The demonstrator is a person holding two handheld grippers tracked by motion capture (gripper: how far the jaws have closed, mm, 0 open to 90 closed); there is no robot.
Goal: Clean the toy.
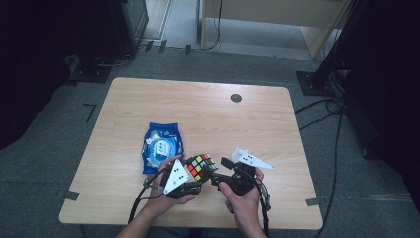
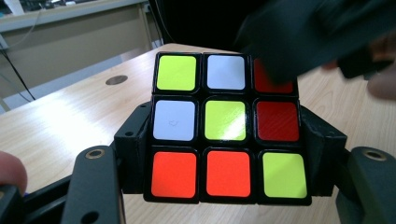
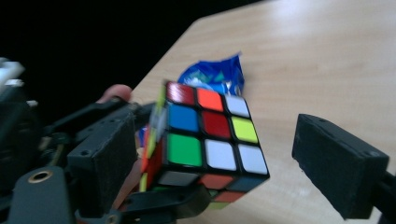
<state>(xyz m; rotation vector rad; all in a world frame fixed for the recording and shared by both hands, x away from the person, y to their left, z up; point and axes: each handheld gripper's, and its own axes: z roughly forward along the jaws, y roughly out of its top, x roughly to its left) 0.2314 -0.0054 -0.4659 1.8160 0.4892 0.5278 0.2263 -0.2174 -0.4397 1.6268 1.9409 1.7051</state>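
A scrambled Rubik's cube (image 1: 201, 167) is held above the near part of the table. My left gripper (image 1: 197, 173) is shut on it; in the left gripper view its black pads (image 2: 135, 149) press both sides of the cube (image 2: 226, 128). My right gripper (image 1: 224, 167) is just to the right of the cube and open. In the right gripper view the cube (image 3: 210, 140) sits between the right gripper's (image 3: 219, 168) jaws, close to the left pad (image 3: 100, 163), with a clear gap to the right pad. The right gripper (image 2: 317, 32) appears blurred behind the cube's top corner.
A blue crinkled packet (image 1: 162, 146) lies on the wooden table (image 1: 208, 114) just beyond the left gripper, also seen as the packet (image 3: 215, 74) behind the cube. A round dark grommet (image 1: 236, 98) sits near the far edge. Cables and stand bases lie on the floor around.
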